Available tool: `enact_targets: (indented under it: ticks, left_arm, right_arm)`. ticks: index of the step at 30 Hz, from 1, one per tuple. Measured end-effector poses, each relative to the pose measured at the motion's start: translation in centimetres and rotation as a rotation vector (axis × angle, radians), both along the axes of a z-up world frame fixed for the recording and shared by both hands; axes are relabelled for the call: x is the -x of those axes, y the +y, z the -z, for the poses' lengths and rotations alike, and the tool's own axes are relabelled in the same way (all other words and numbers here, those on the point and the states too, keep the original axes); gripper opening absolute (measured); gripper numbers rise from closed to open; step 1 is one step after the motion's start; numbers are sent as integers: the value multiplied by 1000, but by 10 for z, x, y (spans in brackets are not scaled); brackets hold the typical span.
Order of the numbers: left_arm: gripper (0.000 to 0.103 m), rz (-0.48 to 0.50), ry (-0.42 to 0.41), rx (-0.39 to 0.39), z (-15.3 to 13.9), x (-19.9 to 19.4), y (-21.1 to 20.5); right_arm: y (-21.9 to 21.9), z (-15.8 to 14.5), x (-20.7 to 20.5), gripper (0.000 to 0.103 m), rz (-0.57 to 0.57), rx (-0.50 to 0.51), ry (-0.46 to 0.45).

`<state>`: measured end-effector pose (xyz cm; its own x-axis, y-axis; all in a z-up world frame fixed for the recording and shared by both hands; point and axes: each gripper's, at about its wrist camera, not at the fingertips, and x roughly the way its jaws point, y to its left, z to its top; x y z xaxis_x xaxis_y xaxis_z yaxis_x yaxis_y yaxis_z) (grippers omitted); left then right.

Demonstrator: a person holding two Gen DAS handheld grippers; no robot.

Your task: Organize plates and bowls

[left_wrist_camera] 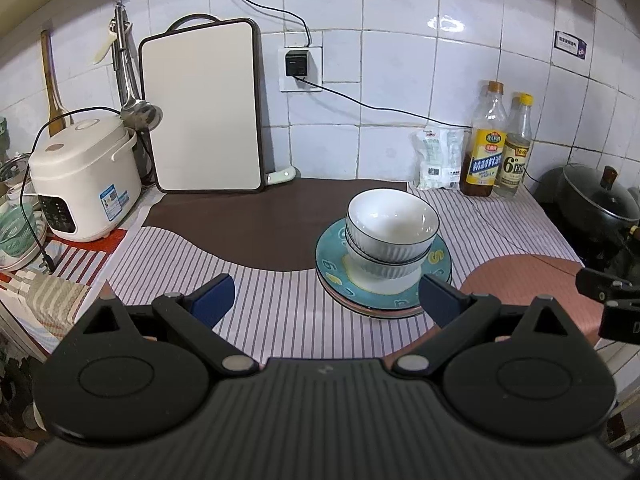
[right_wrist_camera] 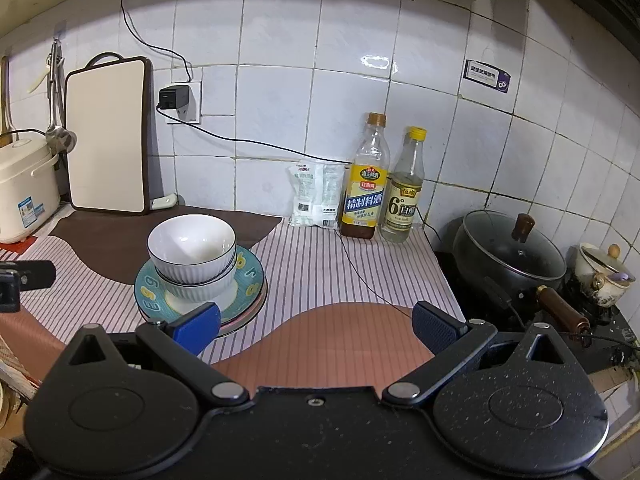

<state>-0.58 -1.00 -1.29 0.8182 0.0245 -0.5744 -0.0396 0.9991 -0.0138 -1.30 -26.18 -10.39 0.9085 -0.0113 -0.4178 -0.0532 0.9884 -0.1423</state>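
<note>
My left gripper (left_wrist_camera: pixel 326 300) hangs with its jaws spread wide and nothing between them, and my right gripper (right_wrist_camera: pixel 316 322) is the same: wide apart, empty.

The stack stands on the striped counter mat (left_wrist_camera: pixel 260 312), well in front of the cutting board (left_wrist_camera: pixel 204 108) that leans on the tiled wall. At the bottom lie the plates, a teal plate (left_wrist_camera: pixel 332 256) with yellow letters on top and a pink rim of a lower plate (left_wrist_camera: pixel 380 314) peeping out beneath it. On them sit two white ribbed bowls, the upper bowl (left_wrist_camera: pixel 392 220) nested in the lower bowl (left_wrist_camera: pixel 384 270). Both bowls stand upright, mouths up; the stack's long axis is vertical, though the upper bowl tilts slightly. From the cutting board the stack lies forward and to the right, between the board and the two bottles (left_wrist_camera: pixel 498 144).

My left view shows the whole rice cooker (left_wrist_camera: pixel 84 180) left of the cutting board, and a green basket at the far left edge. My right view shows only part of that cooker (right_wrist_camera: pixel 24 192), but it shows the stove side fully: the dark lidded pot (right_wrist_camera: pixel 510 252), its wooden handle, and a small lidded cup (right_wrist_camera: pixel 604 276) beyond. There the stack (right_wrist_camera: pixel 200 268) sits just past my left finger.
</note>
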Motion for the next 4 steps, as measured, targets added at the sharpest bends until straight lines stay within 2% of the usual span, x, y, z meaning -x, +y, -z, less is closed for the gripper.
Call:
enact_targets:
  ticks: [4]
  left_arm:
    - [100, 0, 1, 5, -2, -1, 1]
  right_arm:
    - [0, 0, 0, 103, 4, -2, -1]
